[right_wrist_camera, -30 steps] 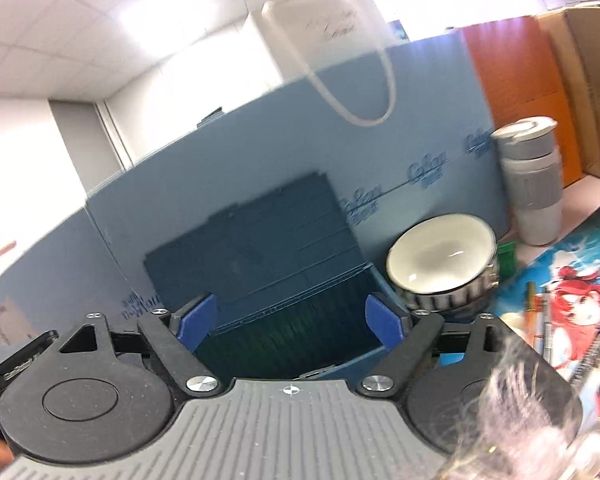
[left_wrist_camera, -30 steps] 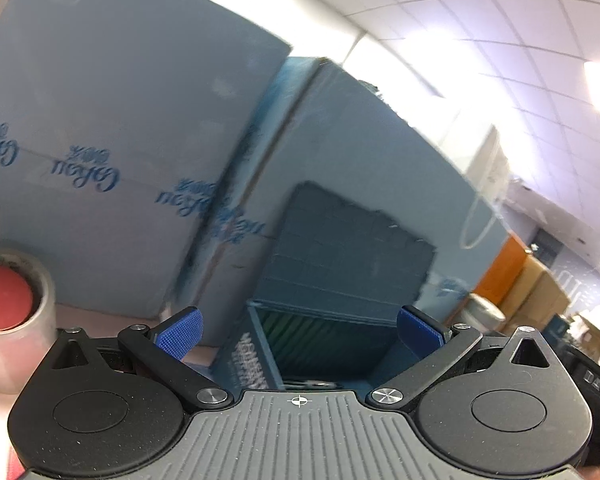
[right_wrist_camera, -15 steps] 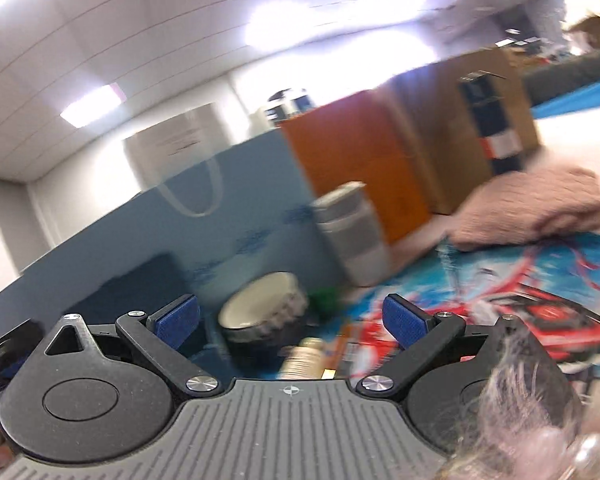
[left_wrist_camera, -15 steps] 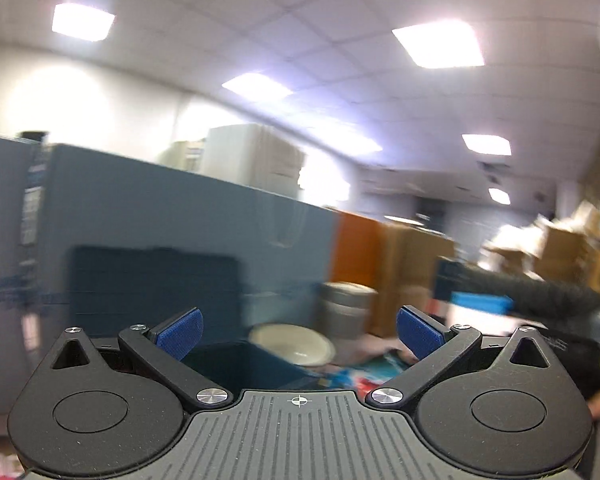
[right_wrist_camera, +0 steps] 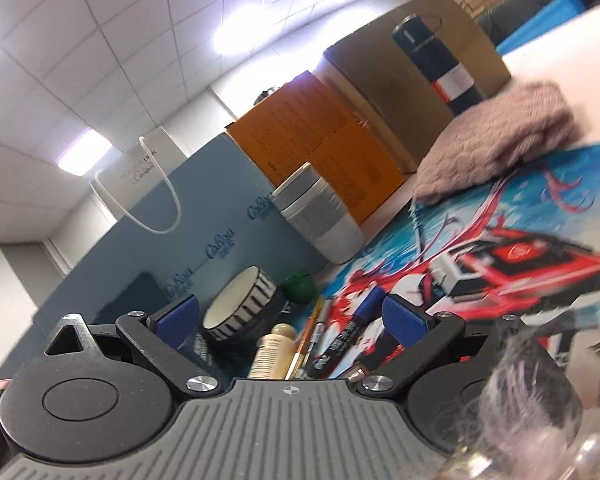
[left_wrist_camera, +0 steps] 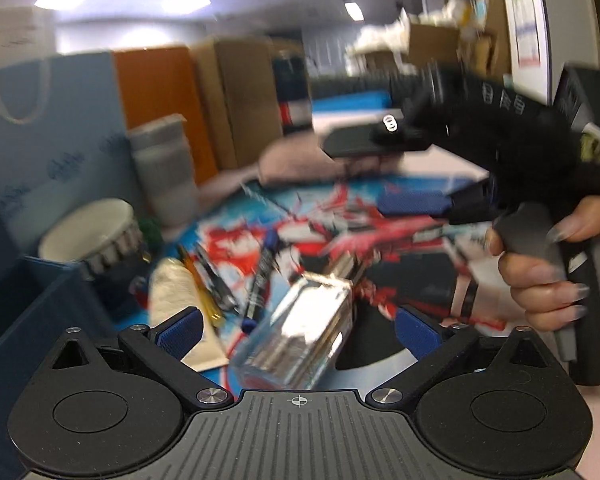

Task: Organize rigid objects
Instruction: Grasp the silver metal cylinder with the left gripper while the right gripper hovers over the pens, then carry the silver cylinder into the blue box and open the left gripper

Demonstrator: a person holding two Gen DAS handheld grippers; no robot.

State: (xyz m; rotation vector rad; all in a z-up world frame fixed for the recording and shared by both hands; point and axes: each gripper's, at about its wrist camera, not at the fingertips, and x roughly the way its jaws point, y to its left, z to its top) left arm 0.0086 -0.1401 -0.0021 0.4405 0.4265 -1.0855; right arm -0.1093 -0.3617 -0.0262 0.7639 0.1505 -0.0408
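A clear glossy glass bottle (left_wrist_camera: pixel 300 332) lies on the smooth printed desk mat (right_wrist_camera: pixel 520 216). A rough knitted pink cloth (right_wrist_camera: pixel 496 136) lies far right beside matt cardboard boxes (right_wrist_camera: pixel 416 76).

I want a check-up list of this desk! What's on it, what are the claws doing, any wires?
Surface: table covered by a bright cartoon mat.
Job's things: clear bottle, cream tube, blue marker, pens, small cream bottle, striped bowl.
Clutter: grey cup, green ball, pink knitted cloth.
Claws: left claw open, the clear bottle between its fingers but not pinched; right claw open, empty.
Cables: nothing seen.
Surroundings: blue box, orange box, white bag.
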